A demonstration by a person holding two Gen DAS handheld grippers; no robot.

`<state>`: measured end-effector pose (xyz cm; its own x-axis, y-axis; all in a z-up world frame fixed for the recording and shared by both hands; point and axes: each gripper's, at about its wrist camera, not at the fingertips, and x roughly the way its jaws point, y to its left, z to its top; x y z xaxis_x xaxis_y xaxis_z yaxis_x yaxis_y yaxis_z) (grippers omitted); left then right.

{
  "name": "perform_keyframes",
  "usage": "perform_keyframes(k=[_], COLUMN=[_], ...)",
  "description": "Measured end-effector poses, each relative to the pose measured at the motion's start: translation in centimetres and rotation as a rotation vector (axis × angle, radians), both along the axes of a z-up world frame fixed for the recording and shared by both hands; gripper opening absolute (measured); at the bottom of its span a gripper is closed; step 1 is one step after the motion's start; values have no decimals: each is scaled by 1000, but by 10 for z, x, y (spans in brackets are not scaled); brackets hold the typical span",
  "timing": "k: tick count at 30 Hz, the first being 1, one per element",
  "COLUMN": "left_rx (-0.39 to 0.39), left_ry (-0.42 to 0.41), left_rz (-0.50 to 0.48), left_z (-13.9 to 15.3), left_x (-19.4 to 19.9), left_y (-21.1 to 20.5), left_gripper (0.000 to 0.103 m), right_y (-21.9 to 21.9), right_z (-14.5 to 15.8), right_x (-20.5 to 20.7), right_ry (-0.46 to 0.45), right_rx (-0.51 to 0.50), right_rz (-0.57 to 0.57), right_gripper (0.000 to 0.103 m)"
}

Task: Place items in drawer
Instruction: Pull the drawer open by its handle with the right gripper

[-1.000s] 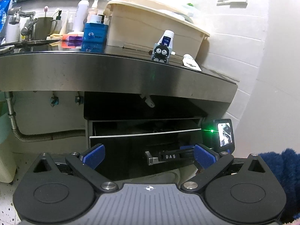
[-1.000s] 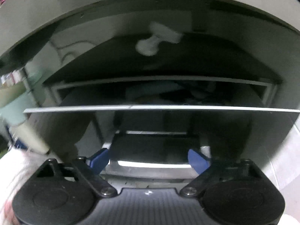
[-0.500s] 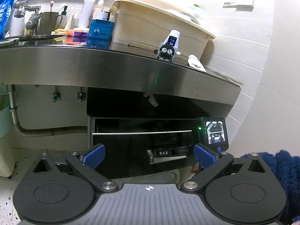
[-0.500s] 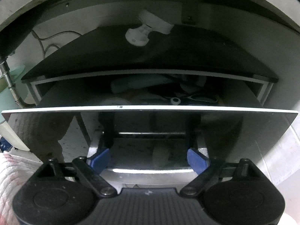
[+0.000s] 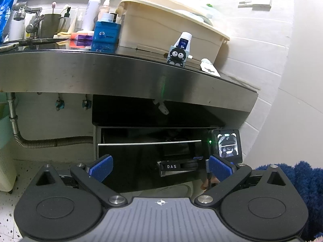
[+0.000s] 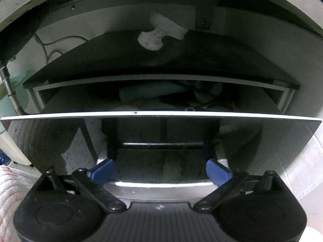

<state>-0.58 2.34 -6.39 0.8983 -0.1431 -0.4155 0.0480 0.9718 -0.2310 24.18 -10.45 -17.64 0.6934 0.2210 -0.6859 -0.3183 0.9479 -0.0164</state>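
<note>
- The drawer [image 6: 161,117] under the bench [image 5: 129,74] stands pulled out. Its glossy dark front faces the right gripper [image 6: 159,170], and several things, too dim to name, already lie in the open part behind the front's white top edge.
- The right gripper's fingers are spread wide and hold nothing. They sit low against the drawer front, over a bright bar at its lower edge that may be the handle; whether they touch it I cannot tell.
- The left gripper [image 5: 160,166] is farther from the drawer, fingers wide and empty.
- Judged step: opening the drawer; no item is in hand yet.
- Likely items stand on the bench above the drawer: a toothpaste tube [image 5: 182,44] in a black cartoon holder [image 5: 177,56], and a flat tube [image 5: 210,68] right of it.
- The next move calls for an empty gripper to rise to the bench and close on one of these.
</note>
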Motion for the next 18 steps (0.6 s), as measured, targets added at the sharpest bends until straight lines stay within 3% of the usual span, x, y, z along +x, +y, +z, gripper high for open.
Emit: perform_keyframes(k=[8, 18], left_rx=[4, -4], left_ry=[3, 4], left_rz=[5, 6], left_z=[0, 0], left_x=[1, 2], left_y=[1, 2], left_gripper=[102, 102], right_y=[-1, 1], right_z=[-2, 4], right_x=[-1, 1], right_ry=[-4, 54], right_rx=[2, -16], right_rz=[-2, -4], right_gripper=[99, 99])
